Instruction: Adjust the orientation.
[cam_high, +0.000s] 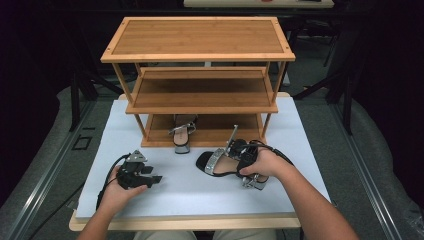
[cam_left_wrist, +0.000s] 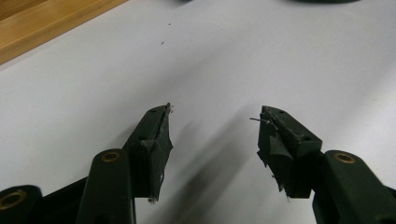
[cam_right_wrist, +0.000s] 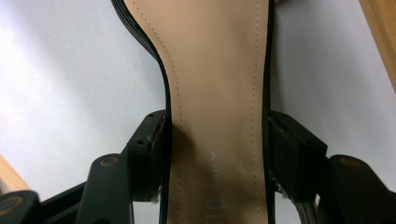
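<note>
A black high-heeled sandal (cam_high: 212, 161) with a tan insole (cam_right_wrist: 215, 70) and a silver strap lies on the white table in front of the rack. My right gripper (cam_high: 239, 162) is shut on it; in the right gripper view (cam_right_wrist: 217, 140) both jaws press against the sides of the sole at its narrow waist. A matching sandal (cam_high: 183, 132) stands on the bottom shelf of the wooden shoe rack (cam_high: 200, 40), its toe sticking out over the front edge. My left gripper (cam_high: 155, 178) rests low over the table at the left, open (cam_left_wrist: 215, 121), with nothing between its jaws.
The three-tier rack stands at the back centre of the white table top (cam_high: 165, 200); its top and middle shelves (cam_high: 200, 92) are bare. A wooden edge (cam_left_wrist: 46, 23) shows at the upper left of the left gripper view. Dark floor surrounds the table.
</note>
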